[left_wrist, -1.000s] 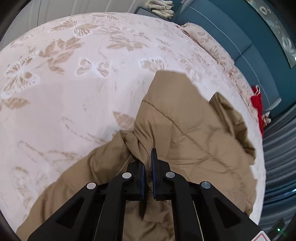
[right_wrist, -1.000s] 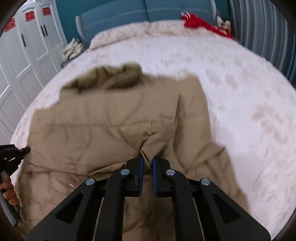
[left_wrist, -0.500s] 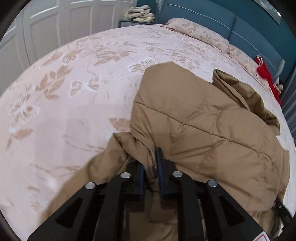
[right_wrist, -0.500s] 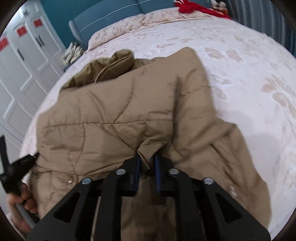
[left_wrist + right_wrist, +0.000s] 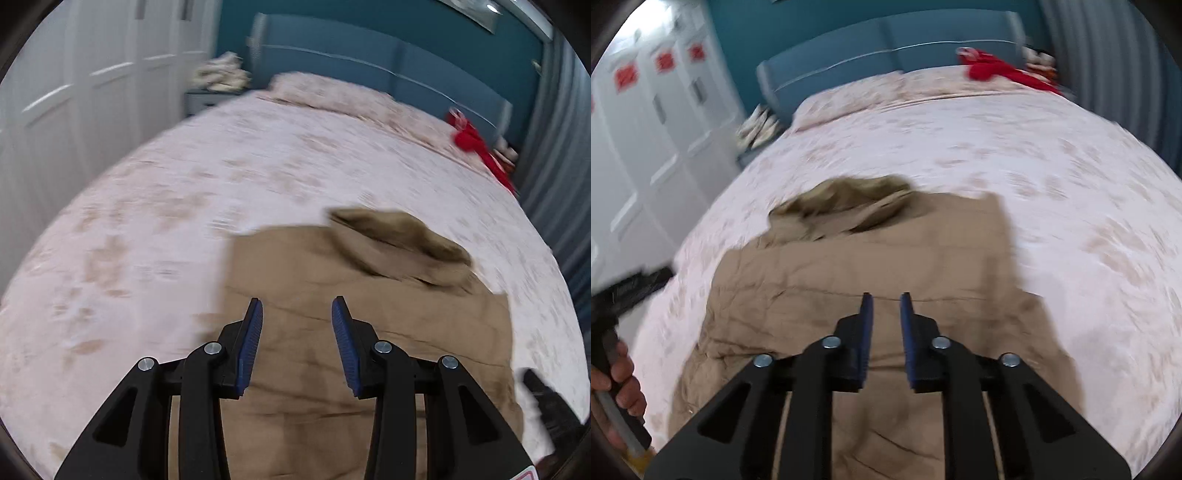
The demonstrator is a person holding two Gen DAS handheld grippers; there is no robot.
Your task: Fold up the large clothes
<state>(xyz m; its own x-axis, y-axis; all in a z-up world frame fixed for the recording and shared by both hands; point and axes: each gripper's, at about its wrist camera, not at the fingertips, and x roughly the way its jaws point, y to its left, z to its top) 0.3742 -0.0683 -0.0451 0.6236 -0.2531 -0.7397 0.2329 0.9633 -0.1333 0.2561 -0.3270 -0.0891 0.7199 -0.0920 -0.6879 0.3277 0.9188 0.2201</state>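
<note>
A tan quilted jacket [image 5: 369, 266] lies spread on the bed, its hood [image 5: 399, 232] at the far end. My left gripper [image 5: 297, 301] hangs above the jacket's left part, its jaws opening with nothing between them. In the right wrist view the jacket [image 5: 868, 258] and its hood [image 5: 849, 203] fill the middle. My right gripper [image 5: 886, 295] is above the jacket. Its jaws are closing, a narrow gap remains and no cloth is in it. The left gripper's body [image 5: 631, 288] and the hand [image 5: 617, 373] holding it show at that view's left edge.
The bed [image 5: 184, 192] has a pale floral cover and a blue headboard [image 5: 369, 62]. A red cloth [image 5: 469, 138] lies by the pillows. White wardrobe doors [image 5: 92, 92] stand to the left, beside a nightstand with folded cloth [image 5: 221, 74]. Grey curtains hang on the right.
Both grippers let go of the jacket folds they pinched and rose away from it. The left gripper also rolled level. The jacket now lies flatter on the bed.
</note>
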